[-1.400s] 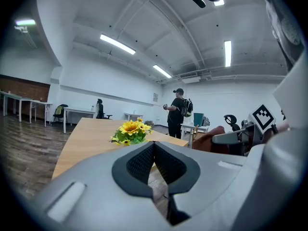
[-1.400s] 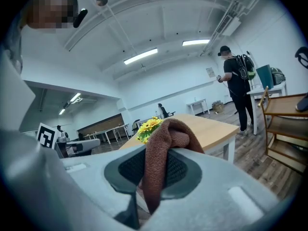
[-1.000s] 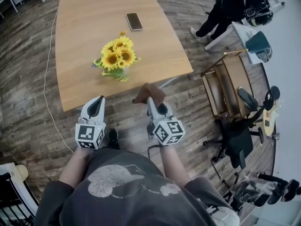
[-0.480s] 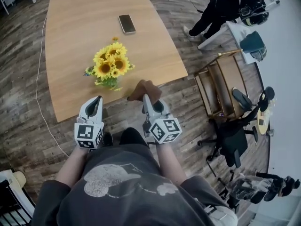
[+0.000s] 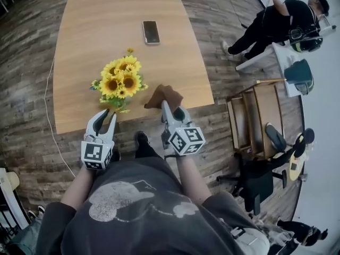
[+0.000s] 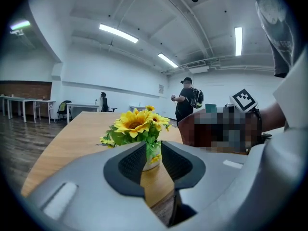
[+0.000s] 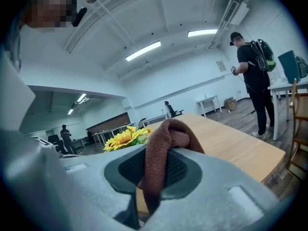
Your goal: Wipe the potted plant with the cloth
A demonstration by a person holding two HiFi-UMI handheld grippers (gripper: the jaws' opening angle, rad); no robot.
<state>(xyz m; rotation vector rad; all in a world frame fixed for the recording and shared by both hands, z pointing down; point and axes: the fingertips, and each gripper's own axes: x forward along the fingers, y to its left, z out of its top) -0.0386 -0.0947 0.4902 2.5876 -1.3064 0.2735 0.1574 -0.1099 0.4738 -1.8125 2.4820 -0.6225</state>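
Head view: both grippers have drawn nearer the potted plant (image 5: 118, 84) at the surface's (image 5: 101, 15) near edge. The left hand-held gripper (image 5: 105, 115) is just short of the plant; the right hand-held gripper (image 5: 168, 106) is beside it.

Left gripper view: the jaws have just been opening to a narrow gap, empty, with the plant beyond.

Right gripper view: the jaws are clamped on the brown cloth (image 7: 163, 148). Wiping looks imminent.

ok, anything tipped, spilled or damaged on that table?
Nothing stands out. The potted plant stands upright on the table, the phone lies flat beyond it, the cloth is clamped in the right gripper. No spill.
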